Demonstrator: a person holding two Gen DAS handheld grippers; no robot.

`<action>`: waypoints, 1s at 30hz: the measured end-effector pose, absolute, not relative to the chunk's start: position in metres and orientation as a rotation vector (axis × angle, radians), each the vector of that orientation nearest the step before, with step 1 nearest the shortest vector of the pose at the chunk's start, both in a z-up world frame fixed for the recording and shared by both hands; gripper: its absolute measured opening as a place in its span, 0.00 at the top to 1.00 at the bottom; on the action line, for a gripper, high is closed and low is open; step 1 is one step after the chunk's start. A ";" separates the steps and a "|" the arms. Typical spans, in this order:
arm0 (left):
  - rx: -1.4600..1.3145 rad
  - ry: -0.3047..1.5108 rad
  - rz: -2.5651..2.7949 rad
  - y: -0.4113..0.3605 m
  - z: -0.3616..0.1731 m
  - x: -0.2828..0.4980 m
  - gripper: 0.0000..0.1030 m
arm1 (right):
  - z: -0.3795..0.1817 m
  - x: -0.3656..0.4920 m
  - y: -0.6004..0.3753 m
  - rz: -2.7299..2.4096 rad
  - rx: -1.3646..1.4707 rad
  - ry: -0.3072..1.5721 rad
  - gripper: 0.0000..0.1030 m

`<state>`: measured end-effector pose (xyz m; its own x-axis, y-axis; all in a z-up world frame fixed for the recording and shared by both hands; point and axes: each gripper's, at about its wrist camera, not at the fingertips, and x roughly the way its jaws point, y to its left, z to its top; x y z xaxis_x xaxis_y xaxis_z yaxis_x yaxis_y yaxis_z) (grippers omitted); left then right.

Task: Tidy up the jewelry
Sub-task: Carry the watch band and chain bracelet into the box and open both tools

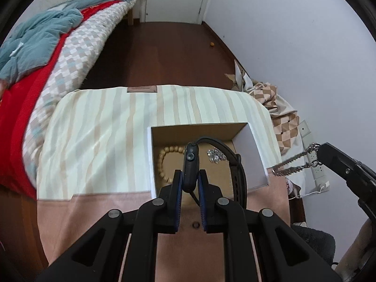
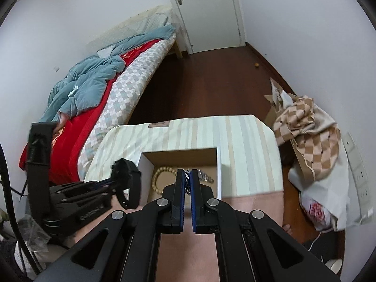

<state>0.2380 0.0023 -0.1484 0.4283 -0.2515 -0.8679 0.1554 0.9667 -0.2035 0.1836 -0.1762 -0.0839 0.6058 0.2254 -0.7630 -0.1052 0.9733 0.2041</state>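
Note:
An open cardboard box [image 1: 249, 150] sits on a striped cloth-covered table [image 1: 105, 129]. Inside lie a wooden bead bracelet [image 1: 164, 162] and a small silver piece [image 1: 215, 156]. My left gripper [image 1: 189, 176] is shut on a black smartwatch [image 1: 190, 164], held over the box's near edge, its strap [image 1: 237, 174] looping to the right. My right gripper [image 2: 187, 176] is shut on a silver chain [image 1: 293, 162], which hangs just right of the box in the left wrist view. In the right wrist view the box [image 2: 218, 164], beads [image 2: 158, 178] and watch [image 2: 128, 183] show.
A bed [image 1: 47, 70] with red and blue bedding stands on the left. Dark wood floor [image 1: 164, 54] lies beyond the table, with a closed door [image 2: 204, 11] at the back. A heap of checked cloth and bags [image 2: 312, 136] and a power strip [image 1: 315, 162] lie on the right by the wall.

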 end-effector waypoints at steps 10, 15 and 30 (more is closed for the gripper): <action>-0.163 1.233 -0.239 0.000 -0.186 0.277 0.79 | -0.158 0.237 -0.172 0.265 0.177 1.101 0.96; -0.152 1.182 -0.205 0.002 -0.175 0.276 0.25 | -0.175 0.241 -0.177 0.285 0.197 1.161 0.95; -0.021 1.044 0.014 0.028 -0.151 0.241 0.01 | -0.158 0.224 -0.179 0.100 0.020 1.127 0.02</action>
